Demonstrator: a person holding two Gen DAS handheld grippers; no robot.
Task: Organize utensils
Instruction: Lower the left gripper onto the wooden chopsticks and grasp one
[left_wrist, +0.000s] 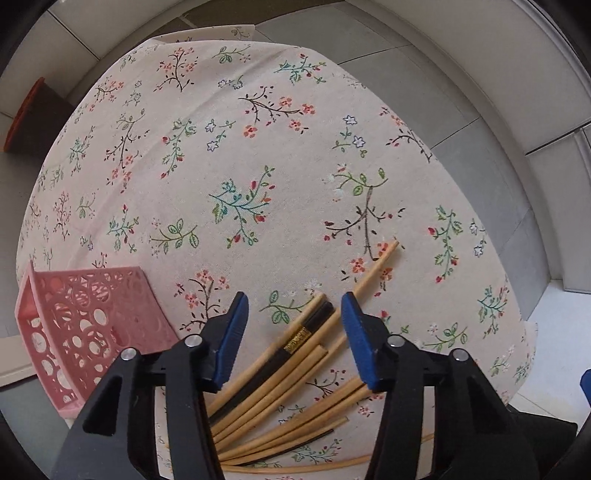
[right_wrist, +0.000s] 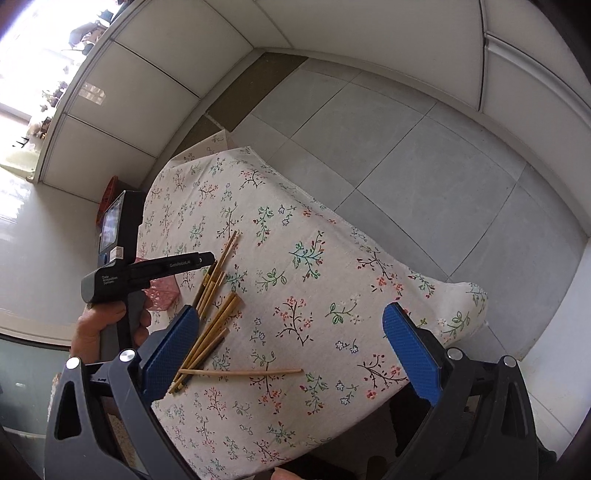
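Currently your left gripper (left_wrist: 293, 339) sits low over the chopsticks (left_wrist: 295, 373), jaws approx. half open w/ nothing between the blue pads; several sticks lie directly under the gap. Chopsticks are fanned in a loose pile on the floral-cloth surface (left_wrist: 258, 166), near its front edge; mostly bamboo, at least one dark stick w/ gold band. One stick (right_wrist: 240, 373) lies crosswise at the pile's near end, seen from right wrist view. Pink perforated basket (left_wrist: 85, 325) sits at the surface's left edge, just beside the pile, not touching it as far as visible. Your right gripper (right_wrist: 291, 354) hangs wide open and empty, above the surface, to the right of the pile. Left hand (right_wrist: 99, 332) grips the left unit's handle.
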